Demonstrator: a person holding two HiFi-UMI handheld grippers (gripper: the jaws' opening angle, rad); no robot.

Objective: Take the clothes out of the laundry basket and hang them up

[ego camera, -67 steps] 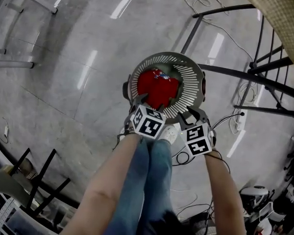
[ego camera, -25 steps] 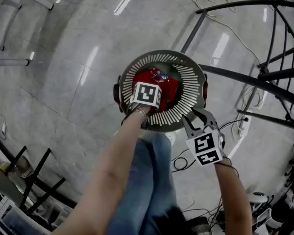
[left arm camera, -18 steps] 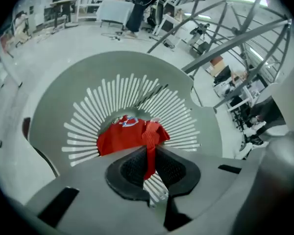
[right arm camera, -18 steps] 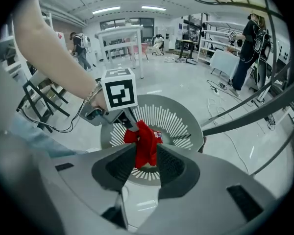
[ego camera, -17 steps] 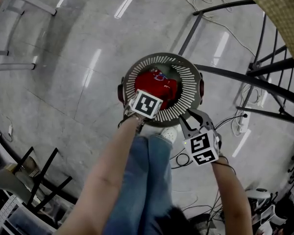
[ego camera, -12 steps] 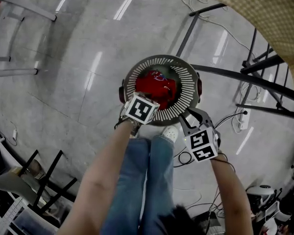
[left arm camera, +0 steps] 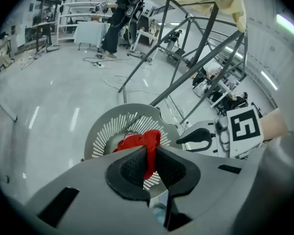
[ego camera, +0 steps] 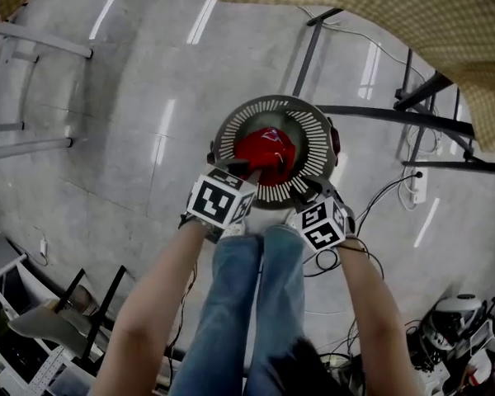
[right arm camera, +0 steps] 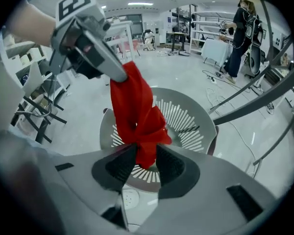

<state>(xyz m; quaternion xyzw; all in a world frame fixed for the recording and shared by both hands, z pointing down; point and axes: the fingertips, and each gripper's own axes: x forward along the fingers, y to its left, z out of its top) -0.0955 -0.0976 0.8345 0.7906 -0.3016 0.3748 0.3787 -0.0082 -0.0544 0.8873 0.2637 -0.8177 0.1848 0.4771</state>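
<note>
A round grey slatted laundry basket (ego camera: 313, 139) stands on the floor with a red garment (ego camera: 264, 149) rising out of it. My left gripper (ego camera: 243, 169) is shut on the top of that garment (left arm camera: 149, 153) and holds it above the basket (left arm camera: 105, 131). In the right gripper view the garment (right arm camera: 137, 111) hangs in a twisted strip from the left gripper (right arm camera: 120, 75). Its lower end lies between the pads of my right gripper (right arm camera: 146, 163), whose jaws stand apart around it. The right gripper (ego camera: 301, 192) is at the basket's near right rim (right arm camera: 186, 121).
A black metal drying rack (ego camera: 396, 114) stands right of the basket, with a beige checked cloth (ego camera: 355, 7) over its top. Cables (ego camera: 379, 196) trail on the floor to the right. My legs in jeans (ego camera: 247, 304) are just behind the basket. Dark frames (ego camera: 91, 304) stand at lower left.
The left gripper has risen out of the basket, drawing the red garment up with it. The right gripper has moved left, in toward the basket rim and the hanging cloth.
</note>
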